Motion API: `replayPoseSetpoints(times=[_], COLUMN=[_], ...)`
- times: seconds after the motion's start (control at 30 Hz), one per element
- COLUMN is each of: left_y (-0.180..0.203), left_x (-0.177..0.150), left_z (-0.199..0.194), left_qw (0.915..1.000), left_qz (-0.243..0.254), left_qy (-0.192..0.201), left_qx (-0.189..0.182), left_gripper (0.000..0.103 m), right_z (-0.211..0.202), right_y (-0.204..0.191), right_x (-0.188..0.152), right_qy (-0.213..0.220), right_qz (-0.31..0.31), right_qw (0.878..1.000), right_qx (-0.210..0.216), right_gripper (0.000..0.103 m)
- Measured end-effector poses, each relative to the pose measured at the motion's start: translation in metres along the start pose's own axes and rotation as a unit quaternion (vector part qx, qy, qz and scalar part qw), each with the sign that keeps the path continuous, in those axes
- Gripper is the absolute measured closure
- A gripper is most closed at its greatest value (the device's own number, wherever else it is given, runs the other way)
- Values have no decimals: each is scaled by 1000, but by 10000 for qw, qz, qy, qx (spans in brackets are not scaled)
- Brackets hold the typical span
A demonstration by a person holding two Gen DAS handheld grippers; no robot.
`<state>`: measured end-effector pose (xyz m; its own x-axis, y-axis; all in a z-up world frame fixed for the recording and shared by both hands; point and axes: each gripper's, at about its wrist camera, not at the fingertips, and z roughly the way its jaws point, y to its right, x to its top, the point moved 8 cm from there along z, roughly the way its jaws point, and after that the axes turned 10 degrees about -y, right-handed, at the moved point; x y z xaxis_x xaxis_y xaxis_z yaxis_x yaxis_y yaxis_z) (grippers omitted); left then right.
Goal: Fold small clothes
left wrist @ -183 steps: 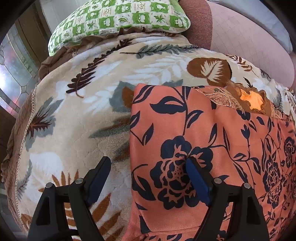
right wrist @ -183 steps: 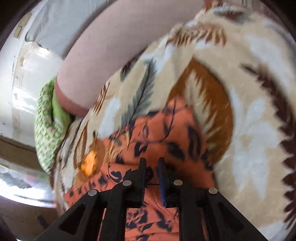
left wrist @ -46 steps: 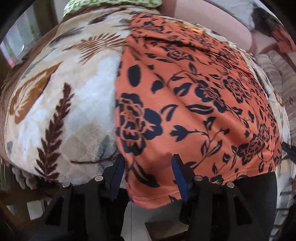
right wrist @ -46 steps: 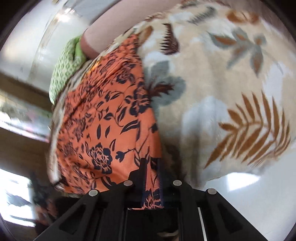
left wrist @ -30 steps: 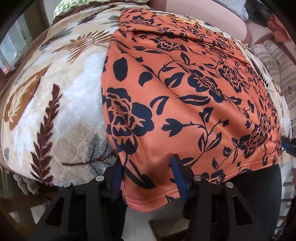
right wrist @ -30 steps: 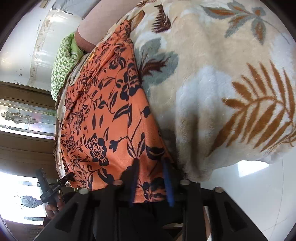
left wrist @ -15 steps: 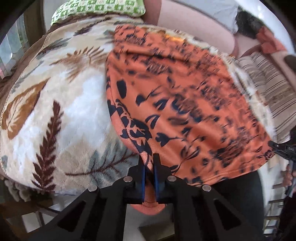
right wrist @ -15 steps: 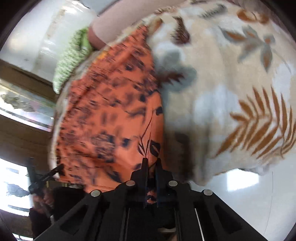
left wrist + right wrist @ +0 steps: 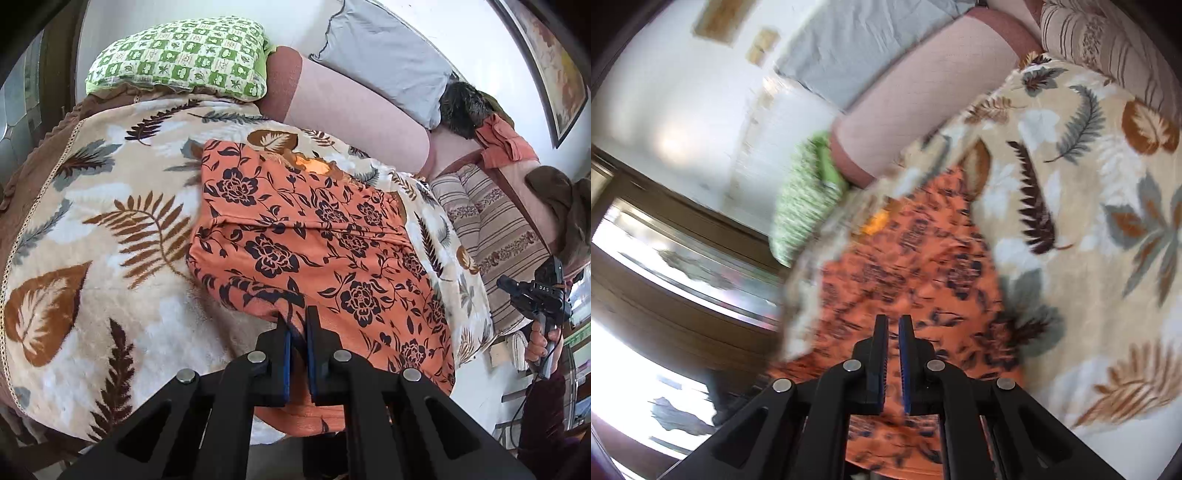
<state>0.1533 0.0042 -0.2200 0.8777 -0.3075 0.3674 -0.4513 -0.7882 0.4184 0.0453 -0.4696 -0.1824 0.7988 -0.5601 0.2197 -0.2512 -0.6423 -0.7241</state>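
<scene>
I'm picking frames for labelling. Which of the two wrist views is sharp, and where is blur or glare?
Left wrist: sharp, the orange floral garment and leaf-print blanket crisp, with fisheye bending at the edges. Right wrist: motion-smeared garment and green pillow, and the window blown out.

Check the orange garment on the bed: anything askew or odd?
Yes. The orange floral garment has a crosswise ridge, and a brighter orange patch breaks its far edge. Both grippers pinch the near hem.

Left gripper (image 9: pixel 297 326) jaws clamped together, right gripper (image 9: pixel 893 328) jaws nearly closed, both angled downward
</scene>
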Motion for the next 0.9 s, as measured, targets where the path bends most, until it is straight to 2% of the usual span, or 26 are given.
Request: replayPoseSetpoints(times=[0.1,0.13,0.17,0.33,0.43,0.57,0.6,0.63,0.67,0.7,0.77,0.9], left_y=[1,0,-4,-20,-24,-33,-36,-40,-44,-48,-54,-63], left_x=[-14,-23,-30,-59,-71,-86,-91,-96,-100,-105,-112,-123], left_z=[11,16,18,31,36,49,54,59,63,67,72,77], left_qw=[9999,9998,9997,9984,9971,9929,9912,9892,9873,9853,9827,9810], left_qz=[72,60,16,-230,-260,-261,-270,-284,-304,-321,-357,-569], left_qy=[-134,-188,-230,-471,-603,-863,-970,-1063,-1123,-1174,-1254,-1393], left_qx=[38,39,30,198,375,781,860,970,1080,1196,1315,1223], left_gripper=[96,96,96,96,96,91,81,74,60,55,55,55], right_z=[12,16,16,35,47,53,56,56,56,58,49,53], right_y=[6,20,20,92,119,126,126,126,126,126,126,127], right_x=[-14,-33,-33,-94,-113,-107,-104,-100,-99,-97,-93,-99], right_qy=[-575,-721,-721,-1097,-1001,-766,-716,-698,-670,-619,-367,-554], right_qz=[6,22,22,822,1093,1083,1085,1070,1044,1023,948,880], right_qw=[9983,9971,9971,9902,9889,9912,9915,9918,9923,9928,9948,9943], right_qx=[-132,-259,-259,-257,-51,-22,54,74,58,38,54,214], right_gripper=[93,93,93,92,91,89,85,68,33,20,17,19])
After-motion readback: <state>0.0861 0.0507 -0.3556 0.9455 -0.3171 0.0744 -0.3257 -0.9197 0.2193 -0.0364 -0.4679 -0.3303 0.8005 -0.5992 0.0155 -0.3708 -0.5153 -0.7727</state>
